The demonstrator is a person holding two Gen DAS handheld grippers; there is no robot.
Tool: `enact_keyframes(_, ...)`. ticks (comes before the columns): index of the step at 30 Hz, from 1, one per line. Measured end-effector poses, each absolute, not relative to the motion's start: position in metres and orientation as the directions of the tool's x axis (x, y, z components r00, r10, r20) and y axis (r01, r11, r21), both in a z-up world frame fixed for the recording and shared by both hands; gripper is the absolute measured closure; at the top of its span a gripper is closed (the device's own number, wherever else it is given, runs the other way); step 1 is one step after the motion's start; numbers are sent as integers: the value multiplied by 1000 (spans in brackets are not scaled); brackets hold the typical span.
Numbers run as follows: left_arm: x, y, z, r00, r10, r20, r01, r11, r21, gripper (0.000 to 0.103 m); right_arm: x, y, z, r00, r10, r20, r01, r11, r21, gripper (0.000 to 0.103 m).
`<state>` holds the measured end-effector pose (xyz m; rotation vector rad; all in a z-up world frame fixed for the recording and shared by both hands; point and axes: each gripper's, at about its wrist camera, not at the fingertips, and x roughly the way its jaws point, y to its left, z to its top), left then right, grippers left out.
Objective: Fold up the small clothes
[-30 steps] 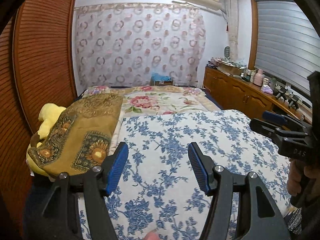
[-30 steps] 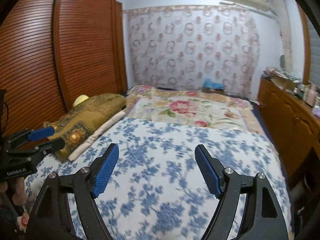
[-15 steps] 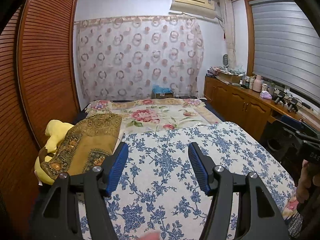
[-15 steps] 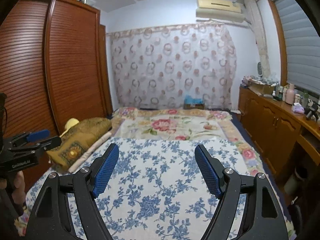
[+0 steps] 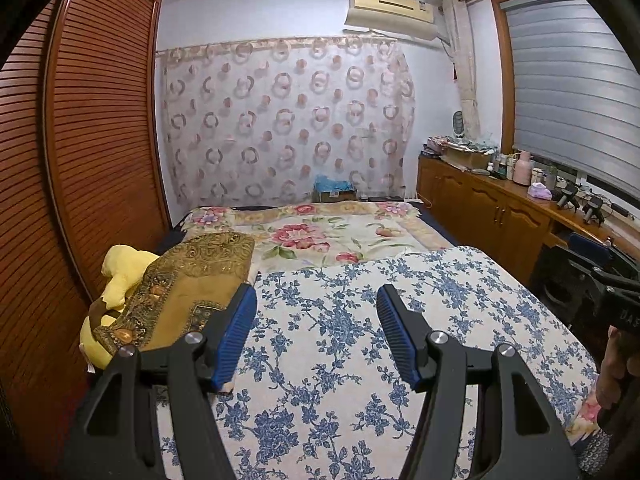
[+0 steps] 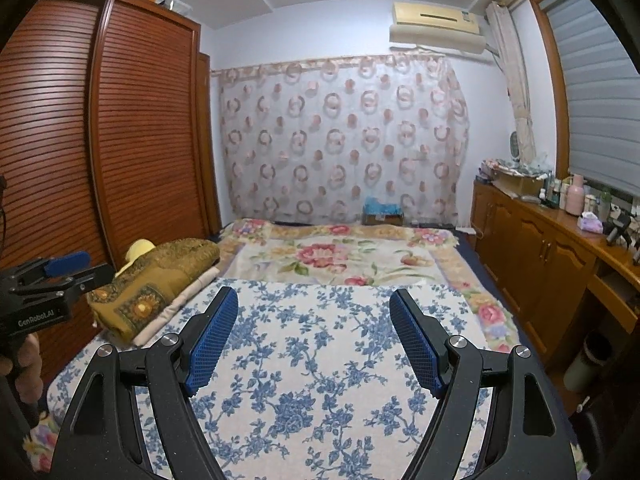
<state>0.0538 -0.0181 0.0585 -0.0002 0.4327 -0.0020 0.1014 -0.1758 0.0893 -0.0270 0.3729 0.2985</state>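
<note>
Small clothes: unseen | both grippers' jaws released (empty) | views raised since earlier, more ceiling

The yellow plush toy point(image 5: 120, 276) is mostly hidden under the gold patterned cloth point(image 5: 192, 280), so its shape cannot be told. The right gripper point(image 5: 600, 268) is cut off at the left wrist view's edge, its fingers hardly showing. The bottles point(image 6: 576, 194) on the side cabinet point(image 6: 532, 248) are too small to identify.
</note>
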Motion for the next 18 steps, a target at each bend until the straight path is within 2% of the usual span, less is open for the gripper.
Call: enact_keyframes(18, 48, -18, 58, 917, 0, -398, -6, 1000, -14, 41, 101, -171, 86, 886, 288, -364, -298, 954, 30, 23)
